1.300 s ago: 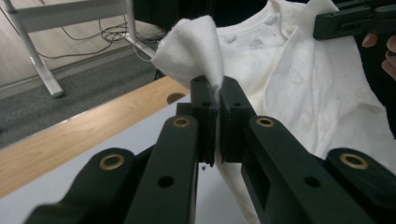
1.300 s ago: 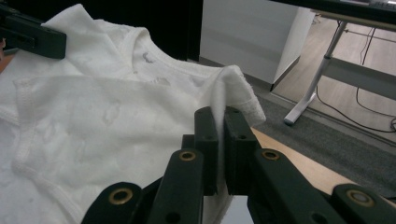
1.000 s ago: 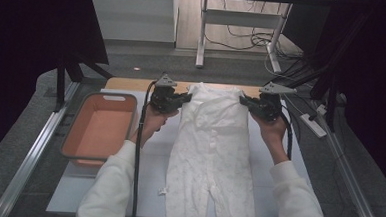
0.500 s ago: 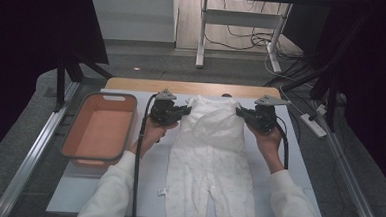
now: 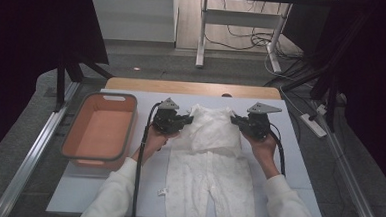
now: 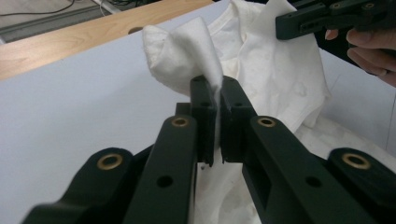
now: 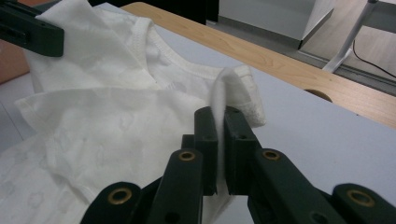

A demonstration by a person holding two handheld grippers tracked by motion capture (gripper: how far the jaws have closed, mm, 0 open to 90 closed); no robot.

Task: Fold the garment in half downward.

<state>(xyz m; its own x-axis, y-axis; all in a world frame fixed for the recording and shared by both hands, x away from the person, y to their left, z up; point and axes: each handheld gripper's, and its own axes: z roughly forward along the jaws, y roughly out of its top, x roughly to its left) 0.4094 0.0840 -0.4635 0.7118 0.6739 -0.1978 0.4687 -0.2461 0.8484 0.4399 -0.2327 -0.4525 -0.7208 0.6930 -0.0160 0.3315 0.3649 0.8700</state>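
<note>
White cotton baby romper (image 5: pixel 213 164) lies flat on the pale grey desk (image 5: pixel 298 159), its top half folded down toward the legs, between the two tools. Left tool (image 6: pixel 215 122) is clamped on a thin pinch of one shoulder; right tool (image 7: pixel 218 135) is clamped on the other shoulder's edge. Each bite looks shallow, so a tug could pull the cloth free. Uneven lowering would likely skew the fold. The orange plastic basket (image 5: pixel 100 128) sits just outside the left tool, near enough to knock.

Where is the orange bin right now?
In the high view the orange bin sits at the table's left side, just left of the left tongs and the white romper.
</note>
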